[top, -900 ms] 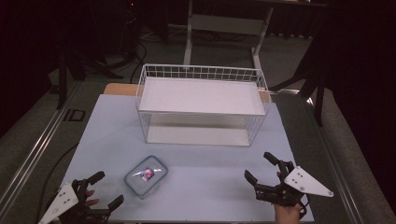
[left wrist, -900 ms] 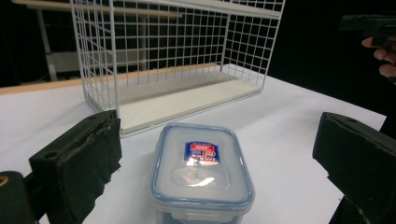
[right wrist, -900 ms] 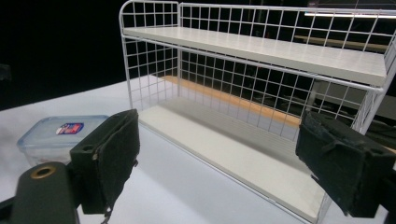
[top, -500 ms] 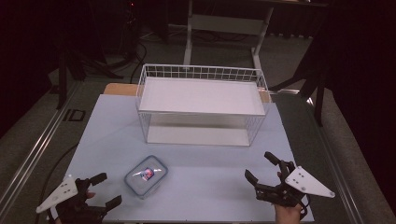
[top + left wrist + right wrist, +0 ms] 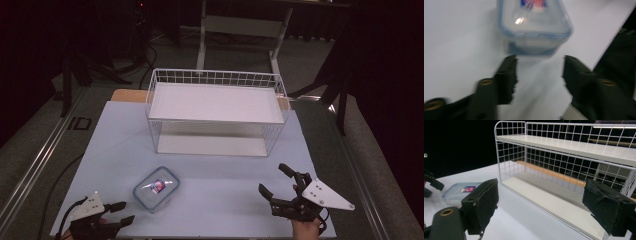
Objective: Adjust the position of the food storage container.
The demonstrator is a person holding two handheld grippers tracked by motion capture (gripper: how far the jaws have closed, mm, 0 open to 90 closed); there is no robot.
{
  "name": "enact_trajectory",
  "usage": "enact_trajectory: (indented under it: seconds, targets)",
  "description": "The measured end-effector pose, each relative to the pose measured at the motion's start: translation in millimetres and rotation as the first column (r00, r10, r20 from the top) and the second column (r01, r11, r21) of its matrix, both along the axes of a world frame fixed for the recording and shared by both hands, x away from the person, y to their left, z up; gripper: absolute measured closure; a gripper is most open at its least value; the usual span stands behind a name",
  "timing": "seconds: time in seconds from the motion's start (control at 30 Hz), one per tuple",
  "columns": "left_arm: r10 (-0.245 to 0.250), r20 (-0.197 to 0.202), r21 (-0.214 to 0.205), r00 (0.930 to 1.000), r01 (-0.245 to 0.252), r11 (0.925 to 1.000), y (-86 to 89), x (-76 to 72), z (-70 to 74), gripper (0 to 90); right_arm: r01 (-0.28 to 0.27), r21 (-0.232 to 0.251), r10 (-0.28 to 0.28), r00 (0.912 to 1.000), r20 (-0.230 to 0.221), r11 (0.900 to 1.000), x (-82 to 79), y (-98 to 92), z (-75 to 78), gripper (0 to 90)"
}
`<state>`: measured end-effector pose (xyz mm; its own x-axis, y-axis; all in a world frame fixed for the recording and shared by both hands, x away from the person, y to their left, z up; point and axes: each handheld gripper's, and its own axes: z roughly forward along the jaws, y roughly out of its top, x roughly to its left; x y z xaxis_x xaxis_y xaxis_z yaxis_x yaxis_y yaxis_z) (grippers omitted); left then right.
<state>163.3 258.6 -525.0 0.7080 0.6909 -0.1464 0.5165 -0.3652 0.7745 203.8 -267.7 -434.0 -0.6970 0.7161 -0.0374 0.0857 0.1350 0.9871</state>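
Note:
A clear plastic container with a blue-rimmed lid and a coloured label (image 5: 156,188) lies on the white tabletop near the front left. My left gripper (image 5: 125,212) sits low at the front left corner, open, with its jaws pointing at the container and just short of it. In the left gripper view the container (image 5: 534,27) lies right beyond the open left gripper (image 5: 539,65), and nothing is between the jaws. My right gripper (image 5: 274,179) rests at the front right, wide open and empty. In the right gripper view the right gripper (image 5: 540,195) faces the rack.
A white wire rack with two shelves (image 5: 215,105) stands at the middle back of the table (image 5: 225,200); its lower shelf (image 5: 554,202) is bare. The container (image 5: 461,191) appears far left in the right gripper view. Dark floor and stands surround the table.
My left gripper has slid right, closer to the container, and its jaws look narrower than before. The right gripper and the container have stayed put.

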Motion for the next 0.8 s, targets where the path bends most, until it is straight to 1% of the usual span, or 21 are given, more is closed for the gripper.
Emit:
enact_trajectory:
  seconds: [0.03, 0.07, 0.1, 0.13, 0.17, 0.23, 0.27, 0.3, 0.33, 0.37, 0.43, 0.47, 0.5, 0.53, 0.57, 0.63, 0.7, 0.73, 0.8]
  targets:
    - [0.000, 0.000, 0.000, 1.0000, 0.000, 1.0000, 0.0, 0.0, 0.0, 58.5, 0.000, 0.000, 0.000, 1.0000, 0.000, 1.0000, 0.0, 0.0, 0.0, 13.6]
    - [-0.012, -0.007, 0.005, 0.9999, 0.012, 0.9999, -1.6, 1.4, -0.8, 65.2, -0.003, 0.002, 0.003, 1.0000, 0.003, 1.0000, 0.0, -0.8, -0.2, 13.6]
    - [-0.014, -0.016, 0.021, 0.9998, 0.015, 0.9997, -4.0, 3.0, -1.3, 71.1, 0.001, 0.005, -0.001, 1.0000, 0.002, 1.0000, -0.1, -1.3, 0.0, 13.6]
    - [-0.031, -0.035, 0.051, 0.9989, 0.033, 0.9982, -9.5, 6.2, -2.7, 76.6, 0.003, 0.006, -0.003, 1.0000, -0.002, 1.0000, -0.1, -1.7, 0.2, 13.6]
    - [-0.031, -0.035, 0.051, 0.9989, 0.033, 0.9982, -9.5, 6.2, -2.7, 82.7, 0.004, 0.009, -0.004, 1.0000, -0.002, 0.9999, 0.0, -2.2, 0.2, 13.6]
    - [-0.051, -0.068, 0.078, 0.9964, 0.056, 0.9954, -15.5, 10.1, -4.7, 90.0, 0.005, 0.008, -0.005, 1.0000, -0.005, 1.0000, 0.2, -2.5, 0.2, 13.6]
    - [-0.049, -0.077, 0.095, 0.9959, 0.056, 0.9939, -18.7, 11.5, -5.6, 90.0, 0.005, 0.008, -0.005, 1.0000, -0.005, 1.0000, 0.2, -2.5, 0.2, 13.6]
    - [-0.049, -0.077, 0.095, 0.9959, 0.056, 0.9939, -18.7, 11.5, -5.6, 90.0, 0.005, 0.008, -0.005, 1.0000, -0.005, 1.0000, 0.2, -2.5, 0.2, 13.6]
    - [-0.063, -0.102, 0.106, 0.9928, 0.073, 0.9917, -24.8, 16.3, -8.2, 90.0, 0.005, 0.004, -0.005, 1.0000, -0.005, 1.0000, 0.0, -2.6, 0.0, 13.6]
    - [-0.062, -0.110, 0.118, 0.9919, 0.075, 0.9901, -27.2, 19.3, -9.5, 90.0, 0.005, 0.004, -0.005, 1.0000, -0.005, 1.0000, 0.0, -2.7, 0.0, 13.6]
    - [-0.049, -0.116, 0.127, 0.9921, 0.063, 0.9899, -29.6, 24.1, -10.9, 90.0, 0.007, 0.006, -0.007, 1.0000, -0.005, 1.0000, 0.0, -3.2, 0.0, 13.6]
    - [-0.042, -0.120, 0.118, 0.9919, 0.056, 0.9915, -30.0, 26.5, -11.0, 90.0, 0.008, 0.006, -0.008, 0.9999, -0.006, 0.9999, -0.1, -3.6, 0.1, 13.6]
    - [-0.040, -0.122, 0.117, 0.9917, 0.055, 0.9916, -30.9, 28.5, -11.1, 90.0, 0.009, 0.006, -0.009, 0.9999, -0.006, 0.9999, -0.3, -4.1, 0.2, 13.6]
    - [-0.040, -0.114, 0.130, 0.9927, 0.055, 0.9900, -32.1, 29.9, -11.1, 90.0, 0.010, 0.006, -0.010, 0.9999, -0.006, 0.9999, -0.6, -4.6, 0.4, 13.6]
    - [-0.041, -0.118, 0.124, 0.9922, 0.055, 0.9907, -32.7, 31.3, -11.2, 90.0, 0.009, 0.009, -0.009, 0.9999, -0.005, 0.9999, -1.0, -4.9, 0.5, 13.6]
    - [-0.041, -0.117, 0.125, 0.9923, 0.055, 0.9906, -33.6, 32.4, -11.6, 90.0, 0.010, 0.008, -0.010, 0.9999, -0.003, 0.9999, -1.4, -5.3, 0.9, 13.6]
    - [-0.020, -0.100, 0.146, 0.9948, 0.035, 0.9886, -35.0, 35.5, -11.4, 90.0, 0.010, 0.009, -0.010, 0.9999, -0.003, 0.9999, -1.6, -5.7, 1.0, 13.6]
    - [-0.004, -0.103, 0.147, 0.9947, 0.019, 0.9890, -34.5, 38.1, -10.8, 90.0, 0.010, 0.010, -0.010, 0.9999, -0.002, 0.9999, -1.6, -5.8, 0.9, 13.6]
    - [0.012, -0.102, 0.155, 0.9948, 0.004, 0.9879, -32.7, 43.0, -10.2, 90.0, 0.011, 0.009, -0.011, 0.9999, -0.004, 0.9999, -1.6, -6.1, 0.9, 13.6]
